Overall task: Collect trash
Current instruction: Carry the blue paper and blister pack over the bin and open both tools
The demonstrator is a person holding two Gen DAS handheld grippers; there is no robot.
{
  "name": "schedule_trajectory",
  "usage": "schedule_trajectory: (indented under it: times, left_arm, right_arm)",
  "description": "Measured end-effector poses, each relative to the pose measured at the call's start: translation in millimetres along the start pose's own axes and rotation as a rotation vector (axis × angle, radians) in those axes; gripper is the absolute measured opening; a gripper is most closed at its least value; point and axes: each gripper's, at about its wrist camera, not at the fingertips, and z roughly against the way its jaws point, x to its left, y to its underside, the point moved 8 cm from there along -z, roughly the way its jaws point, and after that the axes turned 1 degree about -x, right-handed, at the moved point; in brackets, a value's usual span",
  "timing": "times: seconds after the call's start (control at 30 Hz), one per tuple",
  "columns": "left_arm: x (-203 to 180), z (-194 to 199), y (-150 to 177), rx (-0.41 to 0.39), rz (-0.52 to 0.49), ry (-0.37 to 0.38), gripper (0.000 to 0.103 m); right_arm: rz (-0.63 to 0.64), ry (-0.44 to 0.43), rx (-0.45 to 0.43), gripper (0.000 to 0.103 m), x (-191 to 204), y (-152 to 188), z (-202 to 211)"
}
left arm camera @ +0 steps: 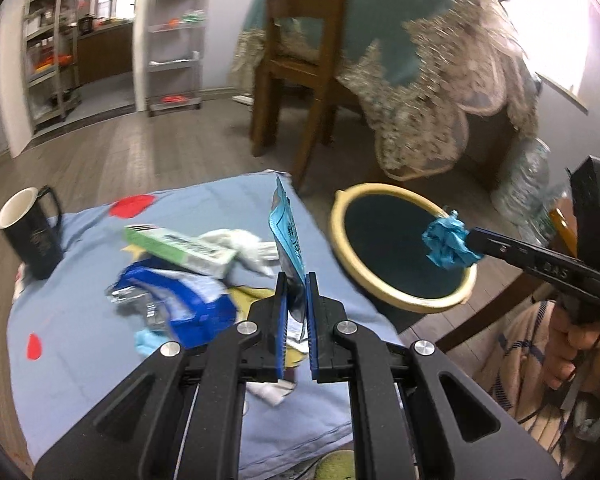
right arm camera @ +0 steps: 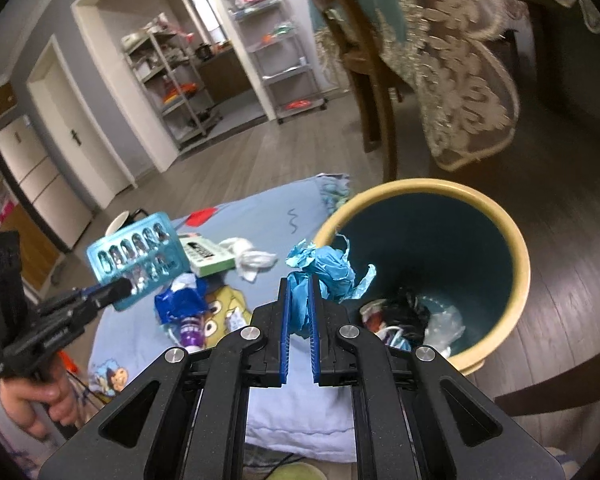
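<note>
**Operator:** Nearest my left camera are the left gripper's (left arm camera: 296, 280) blue pads, pinched onto a teal blister pack (left arm camera: 286, 232). It stands edge-on there; the right view shows its flat face with rows of foil-backed pockets. My right gripper (right arm camera: 299, 292) is clamped on a crumpled blue wad (right arm camera: 324, 268), thin and crinkly, like tissue or a torn glove. I cannot tell which.

**Observer:** Where is that wad relative to the bin?

**Operator:** Over the near rim of the trash bin (right arm camera: 516, 248), a round tub with a cream lip and a dark teal inside. From the left view it hangs above the opening. I would judge it about ready to drop.

**Observer:** Anything in the bin already?

**Operator:** Yes, a dark bag, clear plastic film and some white scraps lie at the bottom, so part of the job looks done.

**Observer:** And what is left?

**Operator:** Quite a bit. On the pale blue cartoon-print cloth (left arm camera: 80, 360) I see a green and white carton (left arm camera: 180, 248), a wrinkled white tissue (left arm camera: 248, 248), and a glossy blue and white wrapper (left arm camera: 180, 304) with a foil edge, blurred in both views. A black mug (left arm camera: 30, 232) with a white inside stands at the far left corner; I doubt it counts as trash.

**Observer:** So both hands are full?

**Operator:** Both full, neither item released yet, and the pack is well short of the bin.
</note>
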Motion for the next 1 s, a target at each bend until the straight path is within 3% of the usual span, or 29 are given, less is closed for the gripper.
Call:
schedule_trajectory:
  times: [0.4, 0.77, 0.83, 1.0]
  left_arm:
    - [-65.2, -52.0, -7.0, 0.075, -0.117, 0.075, 0.007]
    - [-110.8, -113.9, -27.2, 0.154, -0.147, 0.121, 0.007]
    - [-114.8, -127.6, -28.0, 0.179, -0.134, 0.125, 0.008]
    - [-122.7, -153.9, -24.4, 0.233, -0.117, 0.129, 0.008]
  right_arm:
    - [-0.146, 0.015, -0.041, 0.009, -41.6, -7.8, -5.7]
    - [-0.250, 0.067, -0.003, 0.010, -75.6, -3.8, -23.1]
    - [-0.278, 0.078, 0.009, 0.011, -82.1, -1.1, -25.3]
    - [-0.339, 0.090, 0.004, 0.028, -95.5, 2.0, -24.1]
